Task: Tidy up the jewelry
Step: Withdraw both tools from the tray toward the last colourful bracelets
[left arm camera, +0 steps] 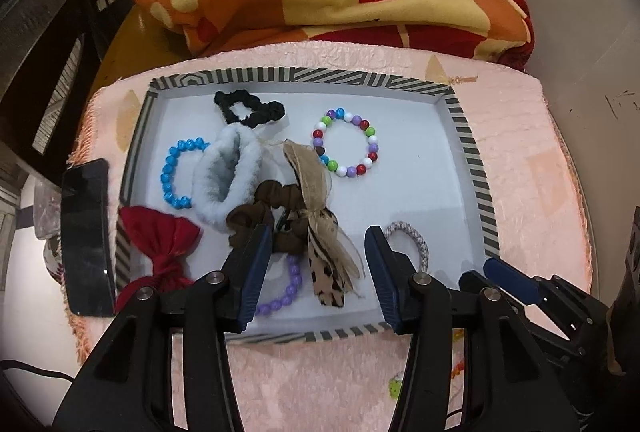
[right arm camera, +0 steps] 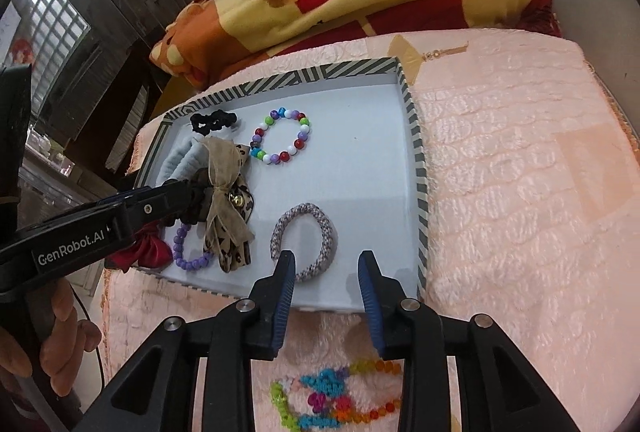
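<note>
Sorting step, we judge: left gripper [left arm camera: 316, 272] wide open, empty, over brown scrunchie with leopard bow [left arm camera: 280, 224] at lower centre of striped-rim tray [left arm camera: 472, 160]; right gripper [right arm camera: 326, 296] open, empty, near grey braided band [right arm camera: 306, 244]; next, close on one piece.

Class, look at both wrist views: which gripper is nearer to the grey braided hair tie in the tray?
Right. The right gripper hovers open just over the grey braided hair tie, one finger overlapping it. The left gripper is open over the brown scrunchie, beside the tie.
</note>
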The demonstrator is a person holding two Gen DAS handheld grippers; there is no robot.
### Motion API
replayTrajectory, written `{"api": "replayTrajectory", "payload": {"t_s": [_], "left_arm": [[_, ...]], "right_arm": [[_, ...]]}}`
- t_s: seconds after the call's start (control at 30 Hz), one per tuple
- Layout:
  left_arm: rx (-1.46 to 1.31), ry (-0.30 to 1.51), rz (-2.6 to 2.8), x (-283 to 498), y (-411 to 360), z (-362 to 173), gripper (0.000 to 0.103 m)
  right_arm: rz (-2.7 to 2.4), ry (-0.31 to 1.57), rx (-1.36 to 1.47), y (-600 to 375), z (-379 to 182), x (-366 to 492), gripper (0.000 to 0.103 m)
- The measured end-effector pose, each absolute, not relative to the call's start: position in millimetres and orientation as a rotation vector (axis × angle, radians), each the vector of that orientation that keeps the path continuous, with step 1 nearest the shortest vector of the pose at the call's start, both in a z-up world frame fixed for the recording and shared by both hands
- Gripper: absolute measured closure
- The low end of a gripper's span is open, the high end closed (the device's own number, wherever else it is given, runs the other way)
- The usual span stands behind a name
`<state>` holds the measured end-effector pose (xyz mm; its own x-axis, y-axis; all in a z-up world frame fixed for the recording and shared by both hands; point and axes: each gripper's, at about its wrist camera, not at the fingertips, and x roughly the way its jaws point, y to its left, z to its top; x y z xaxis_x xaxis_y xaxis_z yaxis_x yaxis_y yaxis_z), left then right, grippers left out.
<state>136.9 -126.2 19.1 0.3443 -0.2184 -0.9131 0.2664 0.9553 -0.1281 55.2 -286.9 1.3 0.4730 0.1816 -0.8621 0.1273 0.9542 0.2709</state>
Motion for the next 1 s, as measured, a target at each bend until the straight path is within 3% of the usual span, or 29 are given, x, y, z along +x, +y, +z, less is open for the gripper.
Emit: {"api": "replayTrajectory", "payload": {"t_s": [1.0], "left_arm": [[0.071,1.155,-0.304,6,-128,19,0.055]], "right_arm": [[-0.001,1.092,0.307,-288,0,-71,0.063]]}}
